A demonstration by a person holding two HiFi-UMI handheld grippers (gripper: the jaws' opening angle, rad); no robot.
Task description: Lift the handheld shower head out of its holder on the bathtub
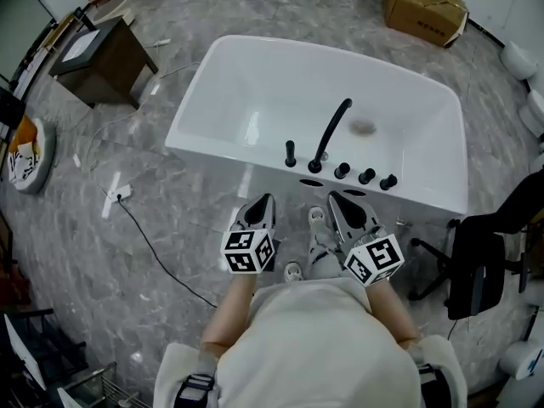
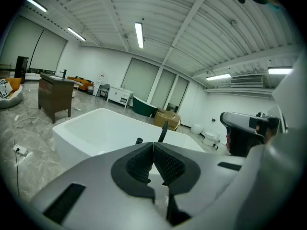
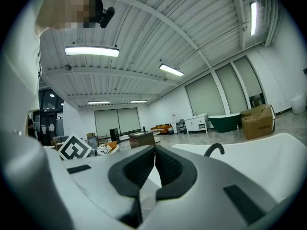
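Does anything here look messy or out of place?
A black cable trails loose across the marble floor left of the bathtub, ending at a white plug block. A brownish smudge marks the tub's bottom. A cardboard box sits beyond the tub. Nothing looks spilled or broken.

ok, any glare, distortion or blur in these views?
Head view: sharp, fisheye bends the floor edges, sheen on the bathtub. Left gripper view: strong barrel warp, ceiling strip light blown out. Right gripper view: same warp, tube light glaring.
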